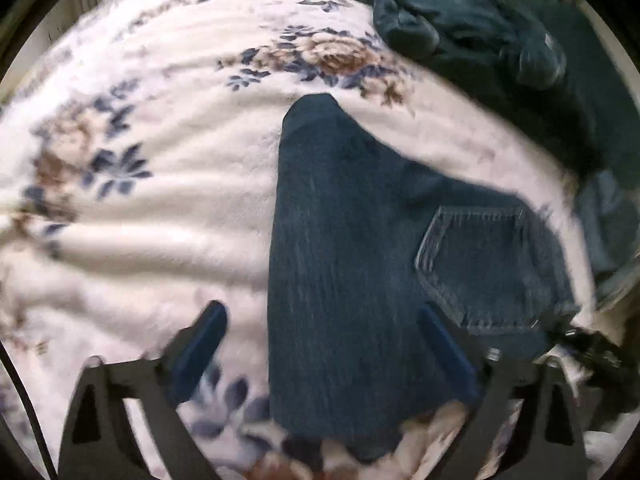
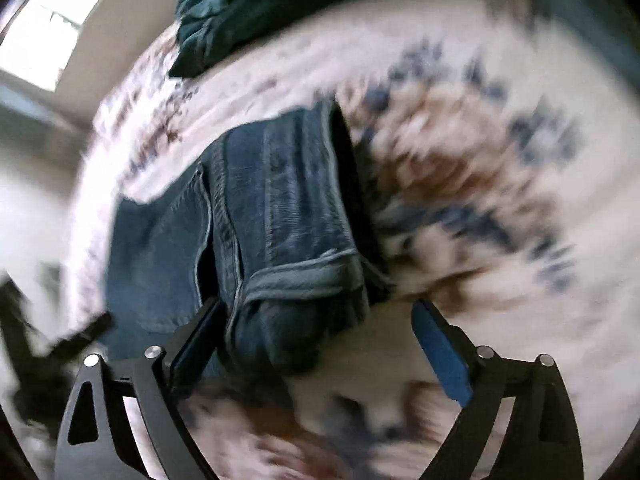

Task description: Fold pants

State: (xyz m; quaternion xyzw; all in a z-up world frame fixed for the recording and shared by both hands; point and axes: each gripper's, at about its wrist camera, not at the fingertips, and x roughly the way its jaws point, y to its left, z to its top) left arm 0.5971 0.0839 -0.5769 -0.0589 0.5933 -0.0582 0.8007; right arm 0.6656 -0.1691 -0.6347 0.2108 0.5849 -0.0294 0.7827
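Observation:
Blue jeans [image 1: 352, 264] lie on a white floral blanket [image 1: 160, 208], folded into a narrow shape with a back pocket [image 1: 480, 264] on the right. My left gripper [image 1: 322, 320] is open above the jeans' near end, fingers apart on either side of the fabric's left edge. In the right wrist view the jeans [image 2: 272, 208] show a waistband and hem edge bunched close to the camera. My right gripper [image 2: 316, 316] is open, with the bunched denim between its fingers but not clamped. Both views are motion-blurred.
A pile of dark teal clothing [image 1: 472, 28] lies at the blanket's far right and also shows in the right wrist view [image 2: 224, 8]. The other gripper's black frame [image 1: 592, 348] shows at the right edge. A bright window [image 2: 52, 20] is at far left.

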